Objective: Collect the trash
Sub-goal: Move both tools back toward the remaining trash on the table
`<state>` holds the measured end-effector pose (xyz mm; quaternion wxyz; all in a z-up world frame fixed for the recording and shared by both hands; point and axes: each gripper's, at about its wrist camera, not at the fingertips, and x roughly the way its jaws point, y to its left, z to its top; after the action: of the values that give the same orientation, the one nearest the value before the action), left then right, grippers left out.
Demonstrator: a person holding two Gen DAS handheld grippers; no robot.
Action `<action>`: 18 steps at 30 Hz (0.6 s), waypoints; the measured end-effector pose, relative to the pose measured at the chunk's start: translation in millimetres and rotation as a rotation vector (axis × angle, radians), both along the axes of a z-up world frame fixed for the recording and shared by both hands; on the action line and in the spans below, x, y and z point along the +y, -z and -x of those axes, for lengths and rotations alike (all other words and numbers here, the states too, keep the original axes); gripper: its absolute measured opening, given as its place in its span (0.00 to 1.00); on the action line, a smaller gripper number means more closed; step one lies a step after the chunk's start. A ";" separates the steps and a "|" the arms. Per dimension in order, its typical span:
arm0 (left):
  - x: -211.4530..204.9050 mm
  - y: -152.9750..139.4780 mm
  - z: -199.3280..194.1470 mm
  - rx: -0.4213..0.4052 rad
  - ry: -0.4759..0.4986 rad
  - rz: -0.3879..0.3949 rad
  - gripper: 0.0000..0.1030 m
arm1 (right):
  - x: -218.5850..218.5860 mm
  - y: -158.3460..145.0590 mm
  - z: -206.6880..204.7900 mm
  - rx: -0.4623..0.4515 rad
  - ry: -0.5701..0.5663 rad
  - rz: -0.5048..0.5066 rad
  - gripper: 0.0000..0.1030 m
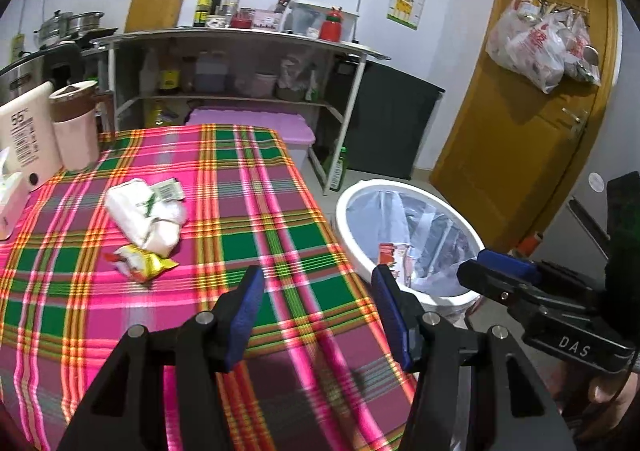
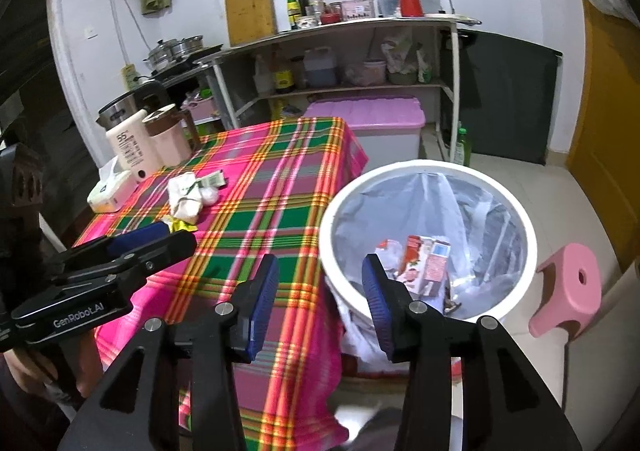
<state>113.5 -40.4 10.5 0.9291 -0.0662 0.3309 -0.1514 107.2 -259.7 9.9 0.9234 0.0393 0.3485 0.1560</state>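
Note:
A crumpled white wrapper (image 1: 144, 211) and a yellow snack wrapper (image 1: 144, 261) lie on the plaid tablecloth (image 1: 260, 191), left of and beyond my left gripper (image 1: 316, 279). That gripper hovers over the table's near right part, open and empty. A white bin (image 1: 352, 211) with a clear liner stands on the floor by the table's right edge. My right gripper (image 2: 320, 263) is open and empty, between the table corner and the bin's rim (image 2: 528, 243). A red and white carton (image 2: 428, 263) lies in the bin. The white wrapper (image 2: 184, 195) also shows in the right wrist view.
At the table's far left stand a tissue box (image 2: 108, 191), a cream bottle (image 2: 130, 147) and a pink lidded cup (image 2: 168, 139). Behind are a metal shelf unit (image 2: 340, 51) and a pink storage box (image 2: 372, 123). A pink stool (image 2: 568, 291) stands right of the bin, near a wooden door (image 1: 520, 111).

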 end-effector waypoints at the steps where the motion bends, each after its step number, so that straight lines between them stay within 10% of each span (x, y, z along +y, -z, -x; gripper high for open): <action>1: 2.7 0.6 1.4 -0.001 -0.006 0.000 0.56 | 2.4 0.0 0.7 0.001 -0.006 0.000 0.43; 18: 56.7 21.7 19.6 0.035 -0.142 -0.008 0.56 | 33.6 14.4 -0.1 0.053 -0.101 0.003 0.43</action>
<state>94.0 16.2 -11.2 0.9317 -0.0887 0.3423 -0.0826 107.3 -226.1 -4.5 0.9049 0.0244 0.3743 0.2011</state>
